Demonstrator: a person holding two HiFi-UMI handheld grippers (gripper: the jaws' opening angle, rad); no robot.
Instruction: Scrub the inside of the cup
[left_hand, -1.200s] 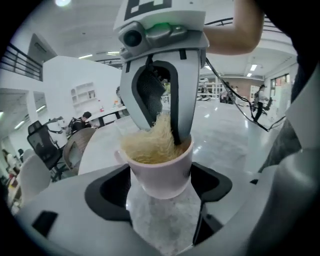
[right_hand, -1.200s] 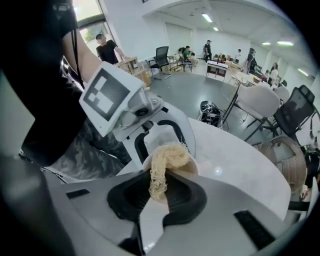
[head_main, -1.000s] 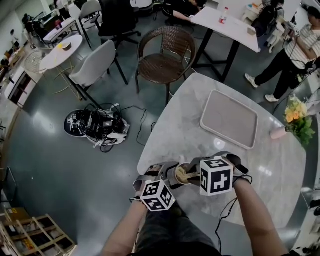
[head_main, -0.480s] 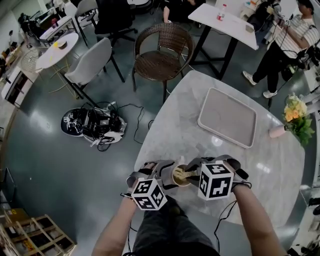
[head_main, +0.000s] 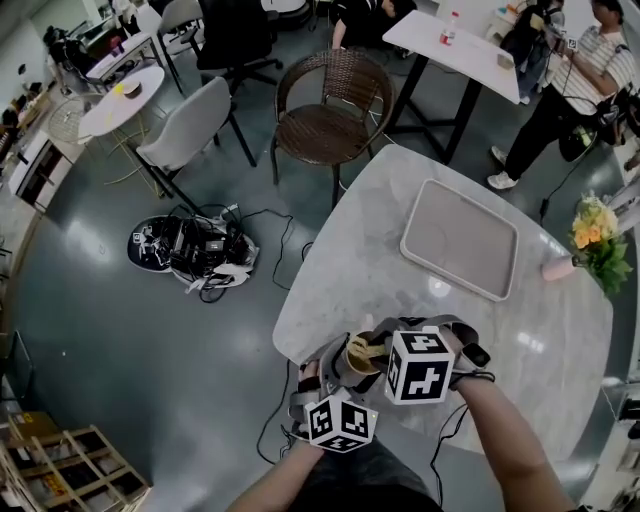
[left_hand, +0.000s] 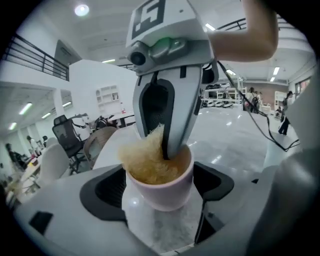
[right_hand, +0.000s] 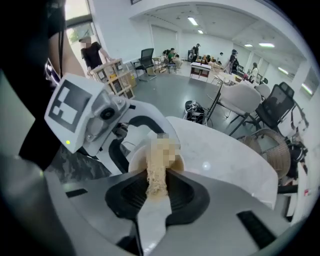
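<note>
Pale cup (left_hand: 162, 189) at table (head_main: 400, 250) near edge; left gripper (left_hand: 161, 202) grips it, jaws just widened; right gripper (right_hand: 155, 192) pinches scrubber (right_hand: 156, 167) inside.

Grey-bodied left claw (left_hand: 161, 192) and right claw (right_hand: 157, 187), black pads (left_hand: 107, 187), white cubes (head_main: 418, 365) with black square markers, black cable (left_hand: 263, 131), dark camouflage trousers (head_main: 340, 482).

The left gripper (left_hand: 159, 184), jaws just eased wider, clasps a pale cup (left_hand: 162, 194); the right gripper (left_hand: 161, 144) holds a tan scrubber (left_hand: 141, 161) inside it
</note>
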